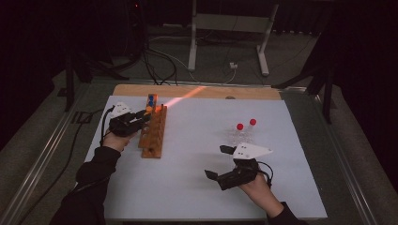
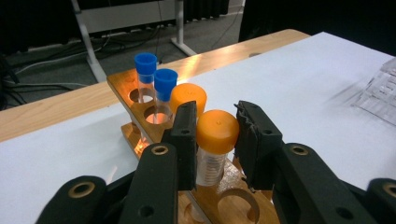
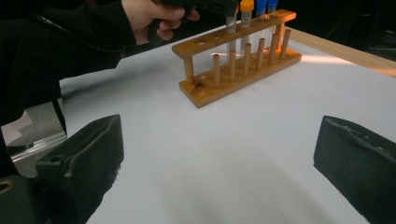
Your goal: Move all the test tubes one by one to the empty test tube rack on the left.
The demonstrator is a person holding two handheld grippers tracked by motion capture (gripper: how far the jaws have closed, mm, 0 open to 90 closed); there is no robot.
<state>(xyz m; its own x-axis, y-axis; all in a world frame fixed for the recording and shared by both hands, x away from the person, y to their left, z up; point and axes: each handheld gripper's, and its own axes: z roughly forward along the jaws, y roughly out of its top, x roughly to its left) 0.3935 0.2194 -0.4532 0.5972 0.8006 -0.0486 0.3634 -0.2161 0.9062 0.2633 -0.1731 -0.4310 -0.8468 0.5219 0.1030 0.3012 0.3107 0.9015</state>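
A wooden tube rack (image 1: 154, 133) stands at the left of the white table. My left gripper (image 1: 145, 117) reaches over its far end. In the left gripper view, the left gripper (image 2: 217, 122) is shut on an orange-capped tube (image 2: 217, 133) whose lower end sits in a rack hole. Behind it in the rack (image 2: 126, 91) stand another orange-capped tube (image 2: 188, 97) and two blue-capped tubes (image 2: 166, 78). My right gripper (image 1: 219, 162) hovers low at the front right, open, with bare table between its jaws (image 3: 219, 158). The rack (image 3: 238, 60) lies ahead of it.
Two red-capped tubes (image 1: 240, 126) stand in a clear plastic rack (image 1: 239, 137) just beyond the right gripper, also seen as the clear rack (image 2: 380, 95) at the edge. A wooden strip (image 1: 197, 91) borders the table's far side. Cables and a metal stand lie on the floor behind.
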